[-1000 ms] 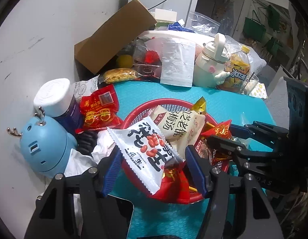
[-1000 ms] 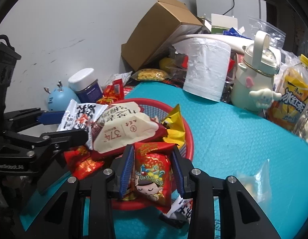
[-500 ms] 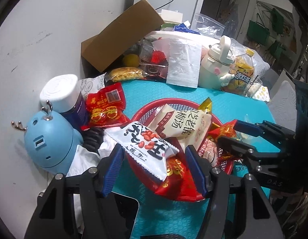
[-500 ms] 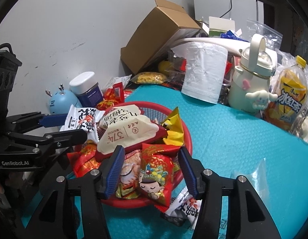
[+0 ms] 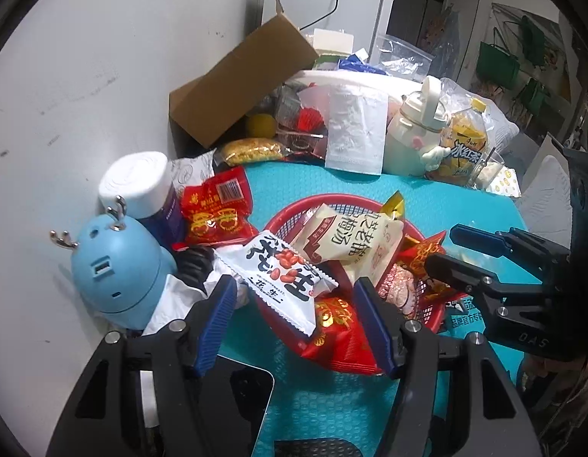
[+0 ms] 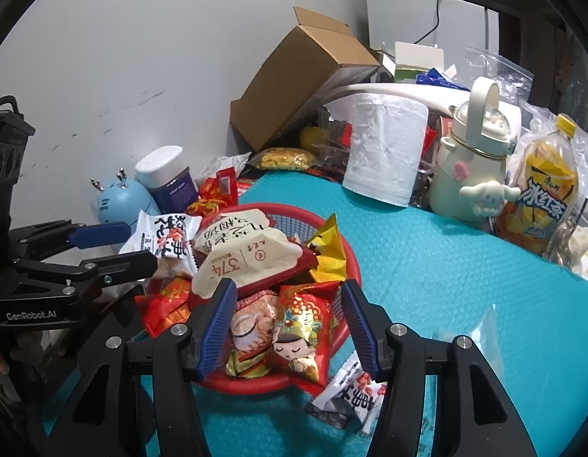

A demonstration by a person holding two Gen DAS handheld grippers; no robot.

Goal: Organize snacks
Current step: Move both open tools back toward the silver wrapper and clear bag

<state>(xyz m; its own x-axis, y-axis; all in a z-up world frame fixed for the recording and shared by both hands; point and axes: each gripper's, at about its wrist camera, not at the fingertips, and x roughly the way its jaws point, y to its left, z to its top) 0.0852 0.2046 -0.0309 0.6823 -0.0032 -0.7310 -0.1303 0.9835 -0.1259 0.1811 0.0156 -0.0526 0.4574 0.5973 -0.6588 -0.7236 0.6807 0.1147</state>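
Landmark: red basket [image 6: 345, 255], on the teal mat [image 6: 446, 266], heaped with snack packets.

Only in right wrist view: small white peanut packet [image 6: 351, 392] lying on the mat just outside the basket's near rim; red cartoon-face packet [image 6: 301, 335] and a pale round-patterned packet [image 6: 252, 323] inside the near rim.

Only in left wrist view: dark phone-like slab [image 5: 240, 392] at the mat's near edge, beside the basket; crumpled white cloth [image 5: 179, 297] between basket and blue deer-shaped gadget [image 5: 115, 266].

Left gripper [image 5: 294, 323]: jaws partly apart, framing the white peanut packet [image 5: 282, 278] that overhangs the basket rim; pads clear of it, nothing gripped.

Right gripper [image 6: 288, 327]: jaws apart, pads standing off either side of the cartoon-face packet, no grip on it.

Edges: wall close behind the basket on the gadget side; white-lidded jar [image 6: 166, 179] and red packet [image 5: 214, 213] crowded between wall and basket; cardboard box [image 6: 305, 76], white pouch [image 6: 383, 152], cream bottle [image 6: 472, 160] and iced-tea bottle [image 6: 541, 190] lined up beyond the basket's far side.

Open room: bare mat stretching from the basket toward the bottles.

Snack look: beige packet [image 6: 248, 255] with dark print on top of the heap; yellow foil packet [image 6: 328, 251] sticking up at the far rim; red packet [image 5: 339, 342] spilling over the near rim.
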